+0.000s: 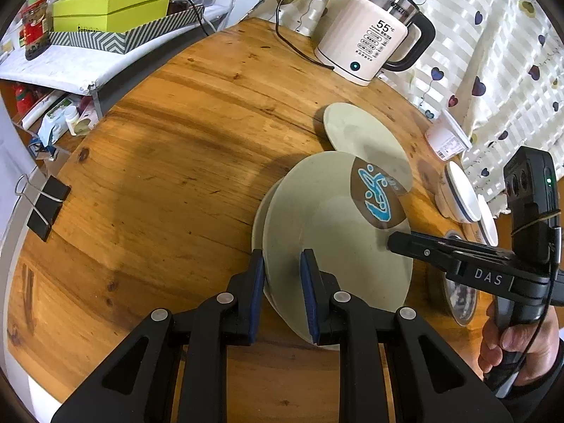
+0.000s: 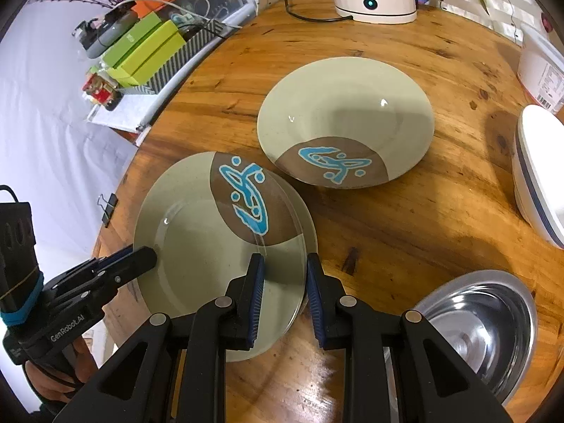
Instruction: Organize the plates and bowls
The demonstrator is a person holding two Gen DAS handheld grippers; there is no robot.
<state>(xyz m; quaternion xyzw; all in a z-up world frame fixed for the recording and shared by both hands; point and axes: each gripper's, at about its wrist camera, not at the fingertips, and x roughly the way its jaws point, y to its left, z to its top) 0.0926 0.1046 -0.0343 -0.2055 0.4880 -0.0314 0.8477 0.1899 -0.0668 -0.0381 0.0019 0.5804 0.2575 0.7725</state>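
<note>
The plate point(image 2: 197, 246), cream with a brown patch and a blue fish-like figure, is seen near the left edge of the round wooden table point(image 2: 405, 229), lying on a second plate whose rim shows beneath it. Its right rim is straddled by the right gripper point(image 2: 282, 299), and its left rim by the left gripper point(image 1: 282, 289); both pairs of jaws stand narrowly apart with the rim between them, but whether the pads press on it cannot be told. A matching plate point(image 2: 345, 116) is set farther off, apart from the stack. A steel bowl point(image 2: 486, 331) lies near on the right, and a white bowl with a dark stripe point(image 2: 535, 176) at the right edge. "55°C" is read on the white kettle point(image 1: 366, 42) at the far side. "DAS" is printed on the right gripper, "GenRobot.AI" on the left.
</note>
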